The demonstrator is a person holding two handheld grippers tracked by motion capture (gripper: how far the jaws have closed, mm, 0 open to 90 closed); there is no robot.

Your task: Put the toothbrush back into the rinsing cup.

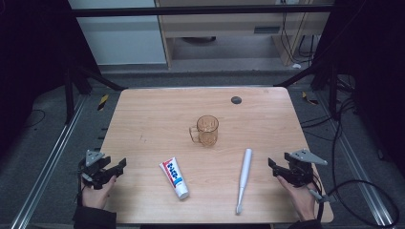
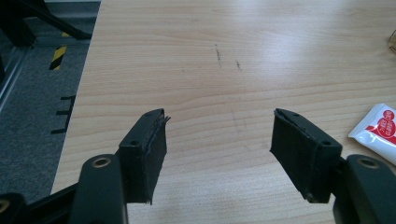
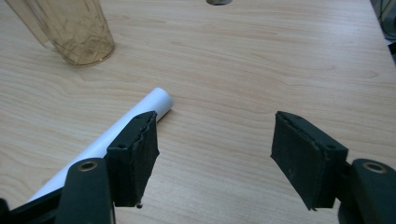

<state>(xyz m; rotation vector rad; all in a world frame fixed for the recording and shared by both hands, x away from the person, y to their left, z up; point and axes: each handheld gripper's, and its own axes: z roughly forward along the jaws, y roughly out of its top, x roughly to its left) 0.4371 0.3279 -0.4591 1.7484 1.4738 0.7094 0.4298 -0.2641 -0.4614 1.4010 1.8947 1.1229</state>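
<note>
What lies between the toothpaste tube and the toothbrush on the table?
Nothing: in the high view, bare wooden table separates the toothpaste tube from the toothbrush.

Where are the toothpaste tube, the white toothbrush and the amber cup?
toothpaste tube (image 1: pixel 174 178): high view, middle of its printed body.
toothbrush (image 1: pixel 244 176): high view, middle of its white handle.
amber cup (image 1: pixel 208 131): high view, its see-through wall, beside the handle.

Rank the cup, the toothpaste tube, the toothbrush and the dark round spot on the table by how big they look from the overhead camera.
1. Toothbrush, the longest, though slim.
2. Cup and toothpaste tube: these look about alike, so I won't rank them.
3. Dark round spot, clearly the smallest; it also lies farthest from the camera.
</note>
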